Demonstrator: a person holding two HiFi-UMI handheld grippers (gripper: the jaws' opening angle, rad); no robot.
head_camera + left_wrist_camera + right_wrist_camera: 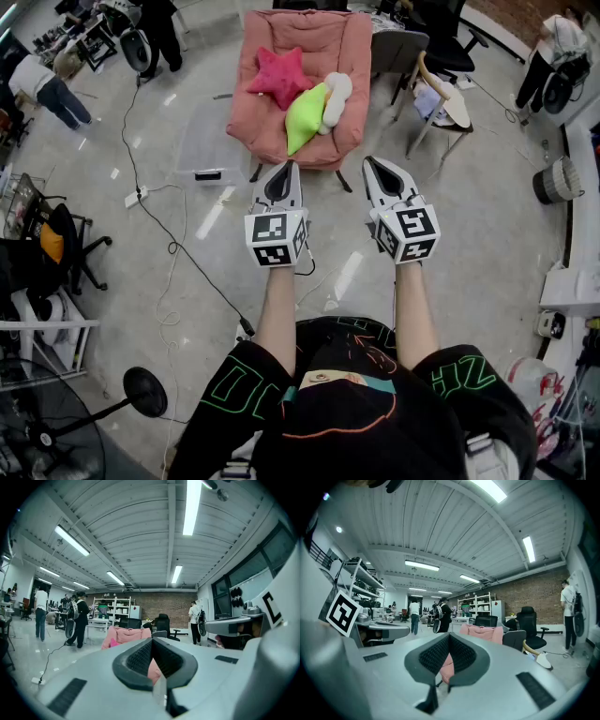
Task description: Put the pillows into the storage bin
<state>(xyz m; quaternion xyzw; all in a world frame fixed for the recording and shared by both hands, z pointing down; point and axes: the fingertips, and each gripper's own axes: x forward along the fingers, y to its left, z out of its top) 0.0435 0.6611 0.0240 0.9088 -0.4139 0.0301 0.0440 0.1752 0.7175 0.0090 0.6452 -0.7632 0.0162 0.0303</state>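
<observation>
Head view: L tool (284, 173) and R tool (375, 169) held level, side by side and apart, both aimed at a pink armchair (300, 37) on the floor (469, 225). Jaws of each look closed, nothing in either. Three pillows on the armchair seat: pink star pillow (278, 77) toward the seat's back, picture-left; green pillow (305, 115) mid-seat, reaching toward the front edge; cream pillow (335, 98) touching the green one on its picture-right side. Clear storage bin (202, 150) stands on the floor just beside the armchair's picture-left edge. We see no pillow in it.

L tool view: jaws fully together, pads meeting, nothing btwn them. Armchair shows beyond the tip, well apart from it.

R tool view: same here, jaws closed tight, pads meeting, nothing gripped. Armchair sits ahead, a bit right of the tip, well apart.
</observation>
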